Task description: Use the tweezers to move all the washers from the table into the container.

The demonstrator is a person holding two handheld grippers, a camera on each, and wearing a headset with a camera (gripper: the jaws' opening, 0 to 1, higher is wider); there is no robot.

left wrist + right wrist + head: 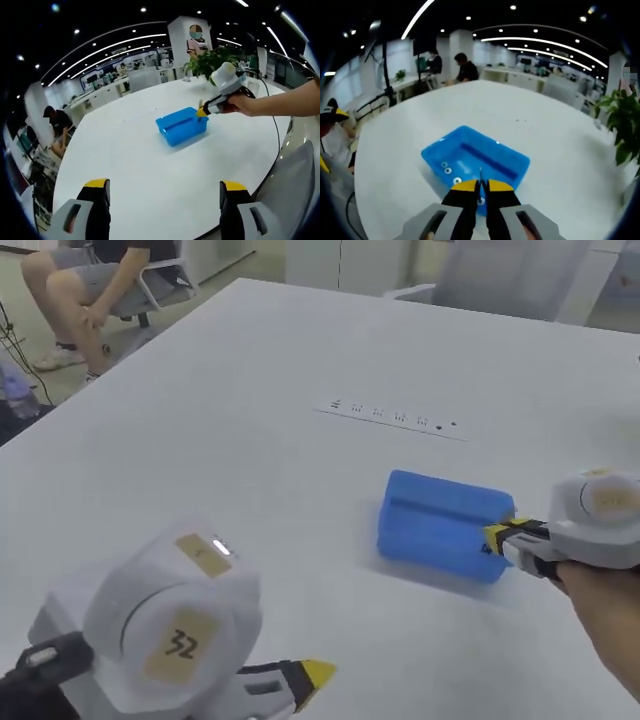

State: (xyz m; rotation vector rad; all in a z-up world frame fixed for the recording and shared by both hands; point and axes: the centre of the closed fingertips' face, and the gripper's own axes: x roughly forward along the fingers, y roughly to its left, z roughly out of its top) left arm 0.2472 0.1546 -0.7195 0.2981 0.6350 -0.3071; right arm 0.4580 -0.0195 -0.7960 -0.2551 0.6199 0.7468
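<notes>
— What's hard to make out?

— The tweezers (480,176), mostly. In the right gripper view they are a thin metal sliver rising between the jaws of the right gripper (480,192), and the tip is blurred. The jaws are pressed together on them.

— And the washers (448,170)?

— Three small rings lie on the floor of the container (492,160), at its near left corner, just beyond the tweezers' tip. Whether the tip touches one I cannot tell. In the head view the container's near wall hides its inside.

— Where does the container sit?

— On the table (250,440), towards the right side, with the right gripper's yellow tips at its right end.

— The left gripper (162,187)?

— Jaws spread wide with nothing between them, held over the near left of the table, well apart from the container. In the head view the bottom edge cuts off its body.

— The surface?

— Plain white and smooth. A row of small dark marks (395,418) lies beyond the container; they are too small to identify.

— The room?

— An open office with long strip lights and spotlights overhead. A person (95,285) sits in a chair past the far left corner, cut off by the top edge. A green plant (207,59) stands beyond the far right of the table.
</notes>
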